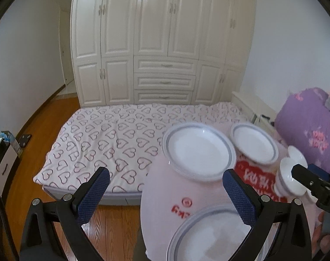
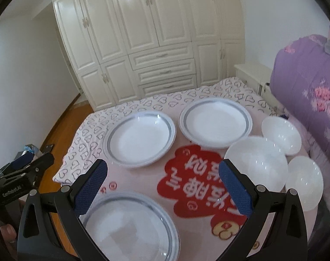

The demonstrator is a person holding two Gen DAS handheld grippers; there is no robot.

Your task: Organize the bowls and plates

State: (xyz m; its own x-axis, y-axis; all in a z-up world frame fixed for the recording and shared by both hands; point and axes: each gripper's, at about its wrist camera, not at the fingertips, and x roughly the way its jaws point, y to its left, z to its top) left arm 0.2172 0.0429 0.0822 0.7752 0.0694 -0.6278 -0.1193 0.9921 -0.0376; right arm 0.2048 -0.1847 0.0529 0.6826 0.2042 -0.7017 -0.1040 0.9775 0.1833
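L gripper (image 1: 167, 193) and R gripper (image 2: 162, 184): both w/ jaws spread wide, nothing held, hovering above a pink cloth (image 2: 143, 180) on the bed (image 1: 104, 139). Three grey-rimmed plates lie apart on the cloth: near plate (image 2: 130, 228), mid plate (image 2: 139, 139), far plate (image 2: 215, 124). Three white bowls (image 2: 257, 163) cluster at R edge, beside a purple quilt (image 2: 306, 82).

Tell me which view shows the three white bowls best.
The right wrist view: all three white bowls sit clustered in plain sight at the right. The left wrist view shows only part of the group, side-on and partly hidden by the right tool.
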